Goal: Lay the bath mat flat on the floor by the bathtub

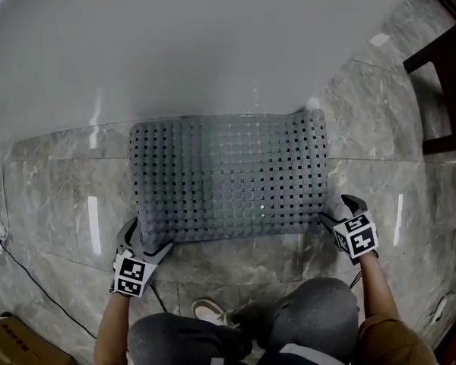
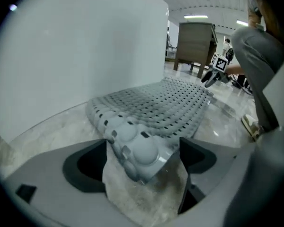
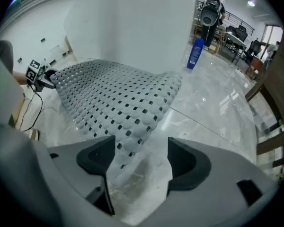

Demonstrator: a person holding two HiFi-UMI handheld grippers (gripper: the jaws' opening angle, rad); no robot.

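Observation:
A grey rubber bath mat (image 1: 228, 177) full of square holes lies spread on the marble floor, its far edge against the white bathtub (image 1: 175, 44). My left gripper (image 1: 144, 242) sits at the mat's near left corner. In the left gripper view that corner (image 2: 139, 150) lies slightly raised between the jaws, which stand wide apart around it, so my left gripper (image 2: 143, 160) is open. My right gripper (image 1: 338, 210) is at the near right corner. In the right gripper view my right gripper (image 3: 137, 160) is open, with the mat's corner (image 3: 125, 141) on the floor by the left jaw.
A dark wooden furniture leg (image 1: 444, 74) stands at the right. A black cable (image 1: 30, 280) and a cardboard box (image 1: 15, 344) lie at the lower left. A blue bottle (image 3: 195, 54) stands beside the tub. The person's knees and a shoe (image 1: 209, 310) are close behind the mat.

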